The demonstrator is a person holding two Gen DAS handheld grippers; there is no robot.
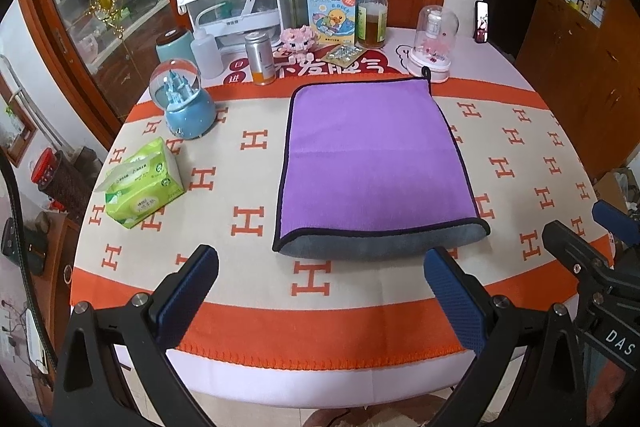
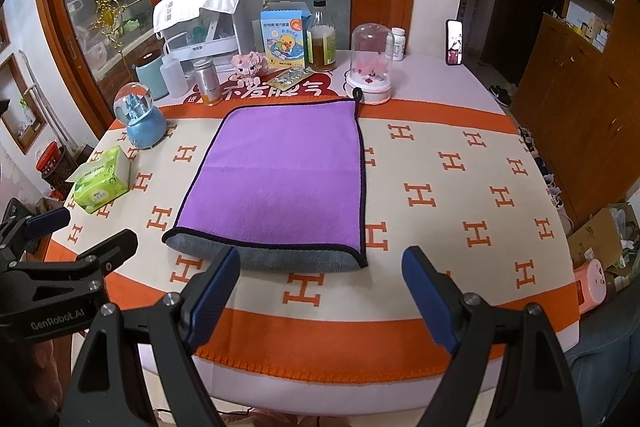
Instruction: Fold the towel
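Note:
A purple towel with black trim lies folded flat on the table; its grey underside shows along the near edge. It also shows in the right wrist view. My left gripper is open and empty, held above the table's near edge just short of the towel's near edge. My right gripper is open and empty, also just short of that edge. The right gripper shows at the right of the left wrist view, and the left gripper shows at the left of the right wrist view.
The table wears an orange and cream cloth. A green tissue pack and a blue snow globe stand left of the towel. Bottles, a box, a can and a glass dome line the far side.

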